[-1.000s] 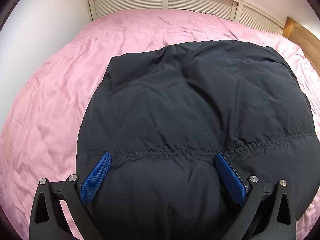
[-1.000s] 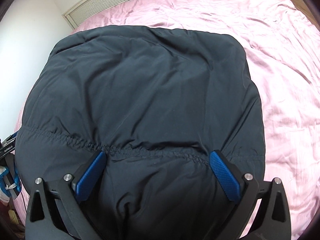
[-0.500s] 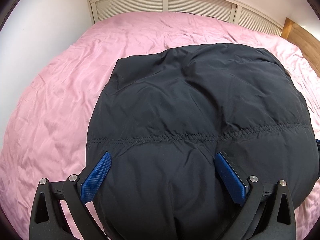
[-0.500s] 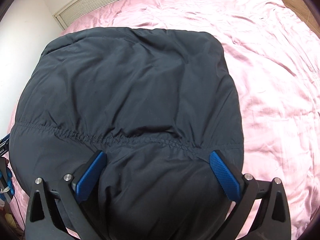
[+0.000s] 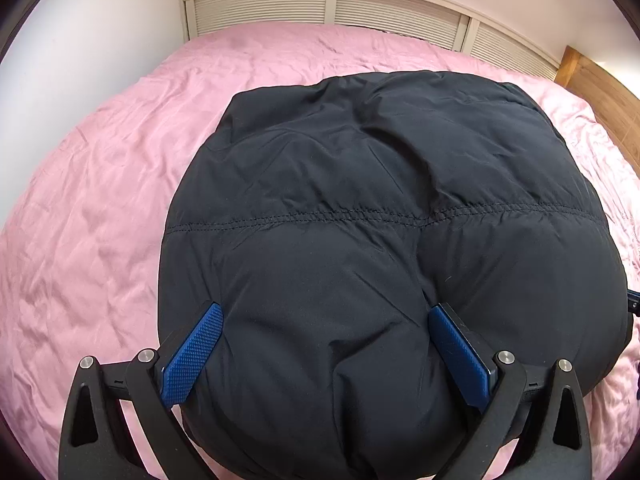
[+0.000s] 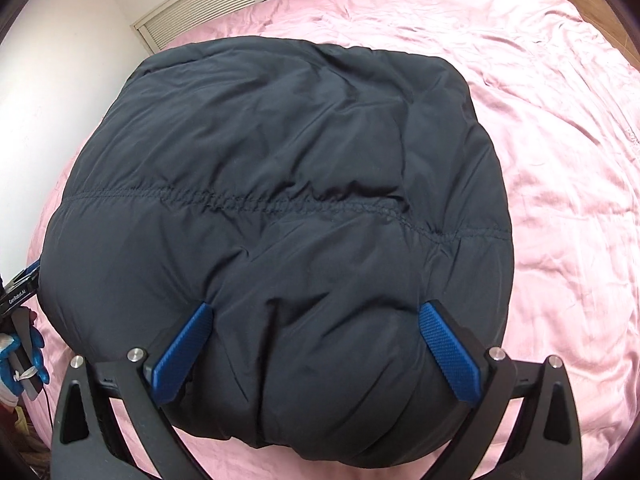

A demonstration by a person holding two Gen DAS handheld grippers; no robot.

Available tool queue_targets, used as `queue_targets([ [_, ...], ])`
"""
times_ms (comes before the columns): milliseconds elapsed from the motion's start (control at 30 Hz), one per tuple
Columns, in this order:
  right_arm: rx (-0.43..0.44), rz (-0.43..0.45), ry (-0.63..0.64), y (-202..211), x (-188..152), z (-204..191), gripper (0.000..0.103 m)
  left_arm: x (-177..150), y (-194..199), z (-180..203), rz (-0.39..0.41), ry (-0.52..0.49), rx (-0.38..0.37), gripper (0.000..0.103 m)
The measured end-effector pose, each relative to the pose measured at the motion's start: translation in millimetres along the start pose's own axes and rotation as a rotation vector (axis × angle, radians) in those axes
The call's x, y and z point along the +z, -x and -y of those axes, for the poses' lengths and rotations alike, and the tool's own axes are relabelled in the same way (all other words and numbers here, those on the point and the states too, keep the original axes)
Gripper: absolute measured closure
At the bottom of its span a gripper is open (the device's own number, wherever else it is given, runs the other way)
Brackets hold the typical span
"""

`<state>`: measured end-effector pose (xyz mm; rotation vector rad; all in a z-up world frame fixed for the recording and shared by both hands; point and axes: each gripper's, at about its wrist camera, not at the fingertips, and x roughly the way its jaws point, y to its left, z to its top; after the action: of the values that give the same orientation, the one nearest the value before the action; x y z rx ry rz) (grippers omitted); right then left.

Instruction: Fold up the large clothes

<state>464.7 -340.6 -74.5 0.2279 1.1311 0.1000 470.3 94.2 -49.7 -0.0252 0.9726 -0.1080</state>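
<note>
A black puffy jacket (image 5: pixel 380 216) lies folded in a thick bundle on the pink bed (image 5: pixel 100 208), with a stitched seam across it. My left gripper (image 5: pixel 324 316) is open, its blue pads spread wide on either side of the jacket's near edge. The jacket also fills the right wrist view (image 6: pixel 280 184). My right gripper (image 6: pixel 316 316) is open the same way, straddling the near edge further right. The padding bulges between both pairs of fingers. The left gripper shows at the left edge of the right wrist view (image 6: pixel 20 292).
A slatted white panel (image 5: pixel 328 8) runs along the far side of the bed. A white wall (image 5: pixel 80 40) stands at the left. A wooden bed frame (image 5: pixel 600 88) is at the far right. Wrinkled pink sheet (image 6: pixel 560 160) lies right of the jacket.
Both grippers have pulled back toward me and risen a little; the seam now sits farther from the fingertips. The jaws stay open and the jacket stays on the bed.
</note>
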Motion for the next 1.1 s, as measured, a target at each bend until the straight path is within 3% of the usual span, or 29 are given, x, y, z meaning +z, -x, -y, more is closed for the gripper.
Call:
queue_targets([
  [267, -0.012, -0.023, -0.005, -5.0, -4.0, 21.7, 0.0, -0.8, -2.7, -17.9, -0.06, 0.066, -0.054, 0.002],
  [433, -0.015, -0.028, -0.009, 0.6, -4.3, 40.3, 0.0, -2.3, 17.0, -45.9, -0.036, 0.128, -0.087, 0.002],
  [567, -0.019, 0.015, -0.013, 26.6, 5.8, 59.2, 0.0, 4.0, 30.9, -77.6, -0.025, 0.168, -0.099, 0.002],
  [667, -0.003, 0.05, -0.062, 39.8, 17.3, 83.3, 0.0, 11.6, 31.1, -97.1, -0.041, 0.172, -0.079, 0.001],
  [800, 0.004, 0.067, -0.138, 43.9, 35.0, 119.8, 0.0, 20.6, 20.1, -124.0, -0.08, 0.231, -0.108, 0.002],
  [867, 0.052, 0.053, -0.182, 37.4, 42.2, 134.8, 0.0, 26.2, 10.9, -138.1, -0.096, 0.268, -0.137, 0.002],
  [1033, 0.225, -0.006, -0.305, 1.9, 53.6, 162.0, 0.0, 38.6, -28.1, -160.9, -0.164, 0.373, -0.328, 0.002],
  [1100, 0.295, -0.032, -0.347, -14.4, 53.5, 171.2, 0.0, 44.1, -44.2, -165.1, -0.183, 0.395, -0.359, 0.002],
])
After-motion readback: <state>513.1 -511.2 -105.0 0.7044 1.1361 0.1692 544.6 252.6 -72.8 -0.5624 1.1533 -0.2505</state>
